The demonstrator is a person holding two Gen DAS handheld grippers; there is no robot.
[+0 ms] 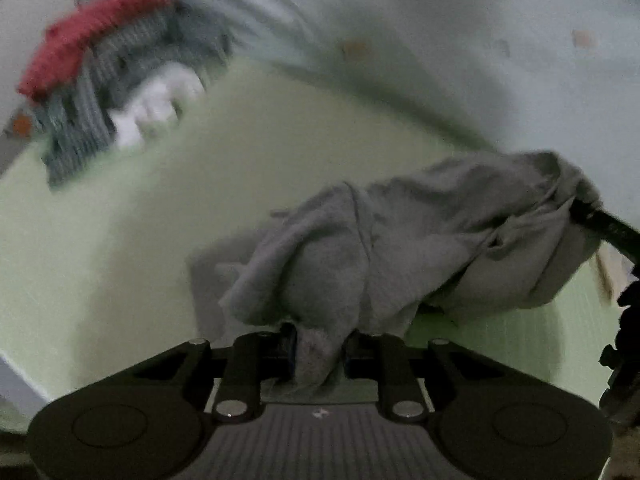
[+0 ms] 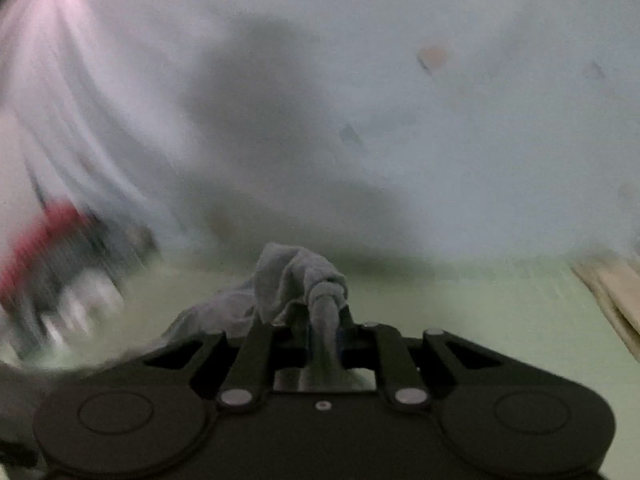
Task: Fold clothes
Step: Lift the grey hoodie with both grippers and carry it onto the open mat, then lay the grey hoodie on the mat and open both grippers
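The left gripper (image 1: pixel 320 354) is clamped on a bunched corner of a grey garment (image 1: pixel 400 248), with cloth pulled down between its closed jaws. The right gripper (image 2: pixel 322 344) pinches a twisted, rope-like end of the same grey garment (image 2: pixel 296 280). In the left wrist view, the right gripper (image 1: pixel 600 226) enters from the right edge as a dark bar, with fabric wrapped over its tip.

The garment hangs between the two grasp points as a slack, creased span, raised off the surface along most of its length. One flap trails down on the left side and appears to touch the surface; contact cannot be confirmed. Holding two separate ends most likely serves to open the cloth out before it is laid flat for folding. Since both grasps gather bunched material rather than a clean edge, the cloth will probably need spreading or regripping. No fold is formed yet, so the task appears to be at an early stage for this item.

The work surface (image 1: pixel 240 168) is pale green, smooth and matte. Behind it hangs a pale, draped cloth backdrop (image 1: pixel 440 40) marked with a few faint spots. At the far left of the surface sits a pile of clothes (image 1: pixel 100 80): a red knit on top, grey ribbed knit beneath, and a white item beside it. It is well apart from the held garment. A beige strip (image 2: pixel 612 292) lies along the right edge of the surface; its nature cannot be determined. Both views are blurred.
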